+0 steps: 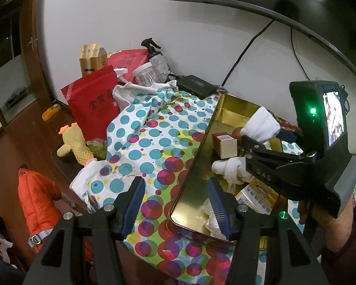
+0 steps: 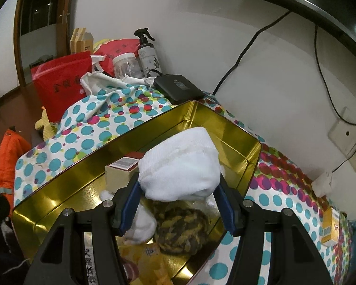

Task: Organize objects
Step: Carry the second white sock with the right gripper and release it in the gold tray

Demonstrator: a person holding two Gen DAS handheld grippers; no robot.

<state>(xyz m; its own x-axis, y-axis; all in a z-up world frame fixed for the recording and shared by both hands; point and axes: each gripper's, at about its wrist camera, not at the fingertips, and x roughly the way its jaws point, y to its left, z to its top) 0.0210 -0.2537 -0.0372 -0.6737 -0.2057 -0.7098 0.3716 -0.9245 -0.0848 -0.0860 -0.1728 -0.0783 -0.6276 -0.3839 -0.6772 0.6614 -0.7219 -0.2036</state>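
Everything here turns on the gold tin, so I place things against it; nearest to me, the left gripper hangs with its blue pads spread and nothing between them, straddling the tin's near-left corner, one pad over the spotted cloth outside the wall and the other just over the rim; the right gripper sits over the tin itself, and its pads are pinching a rolled white sock, squeezed at the lower end with the fat rounded end pushed out ahead of the fingertips; the sock's long axis runs roughly along the line the gripper points, toward the tin's far corner, so it lies straight in front of those jaws and above the tin's interior rather than outside it; directly beneath it on the tin floor rest a mottled brown-and-yellow bundle and another white sock, touching each other; a little further in, toward the left wall, stands a small red-topped box; beyond that the far end of the tin looks bare; I judge the right hand the one that matters, since it already carries the sock over its target, and the release wants open floor, which lies ahead toward that far corner, not below.
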